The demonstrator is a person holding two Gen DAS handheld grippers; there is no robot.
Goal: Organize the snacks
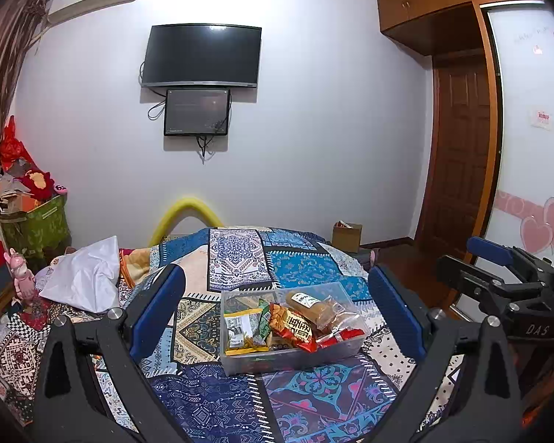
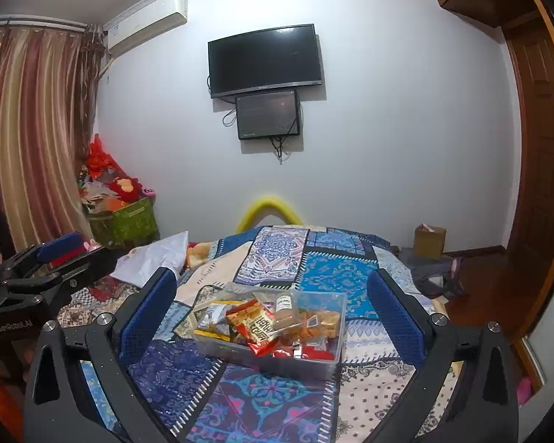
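A clear plastic bin [image 1: 240, 363] sits on the patterned bedspread, also in the right wrist view [image 2: 336, 310]. It holds several snack packets: a red packet [image 1: 293, 326] [image 2: 258, 326], a yellow-edged packet [image 1: 242, 326], a clear bag with a white label [image 1: 314, 304] [image 2: 286, 308]. My left gripper [image 1: 277, 308] is open and empty, held above the bed with the bin between its blue pads. My right gripper [image 2: 271, 313] is open and empty, framing the bin the same way. Each gripper shows at the edge of the other's view.
A crumpled white cloth [image 1: 86, 277] [image 2: 155, 258] lies on the bed's left. A green box of clutter [image 1: 37, 221] [image 2: 125, 217] stands by the curtain. A cardboard box [image 1: 347, 236] [image 2: 430, 241] sits on the floor by the wooden door [image 1: 458, 155].
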